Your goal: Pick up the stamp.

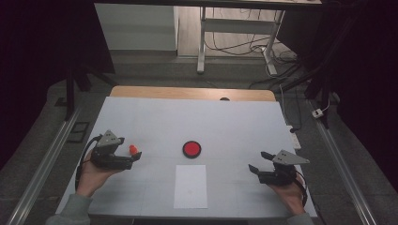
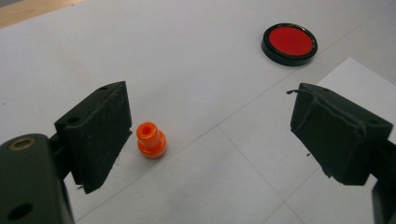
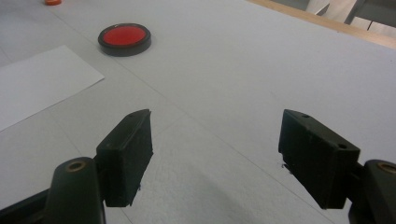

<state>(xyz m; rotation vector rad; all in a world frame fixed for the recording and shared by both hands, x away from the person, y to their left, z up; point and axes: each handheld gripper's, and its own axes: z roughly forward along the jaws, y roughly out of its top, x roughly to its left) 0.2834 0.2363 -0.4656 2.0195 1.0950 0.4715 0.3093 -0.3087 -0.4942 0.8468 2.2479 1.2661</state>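
A small orange spool-shaped piece (image 1: 133, 149) (image 2: 151, 140) stands upright on the white table (image 1: 225, 122). My left gripper (image 1: 130, 149) (image 2: 210, 107) is open around it, and the piece sits close to the jaw on the left of the left gripper view, apart from it. A red disc with a black rim (image 1: 191, 149) (image 2: 289, 43) (image 3: 124, 37) lies at the table's middle. My right gripper (image 1: 258, 161) (image 3: 217, 123) is open over bare table at the right, with nothing between its jaws. The orange piece (image 3: 53, 2) shows far off in the right gripper view.
A white paper sheet (image 1: 190, 185) (image 2: 359, 84) (image 3: 37, 84) lies flat near the front edge, just below the disc. The table's wooden far edge (image 1: 187, 92) runs along the back. Desk legs and cables (image 1: 234, 47) stand on the floor beyond.
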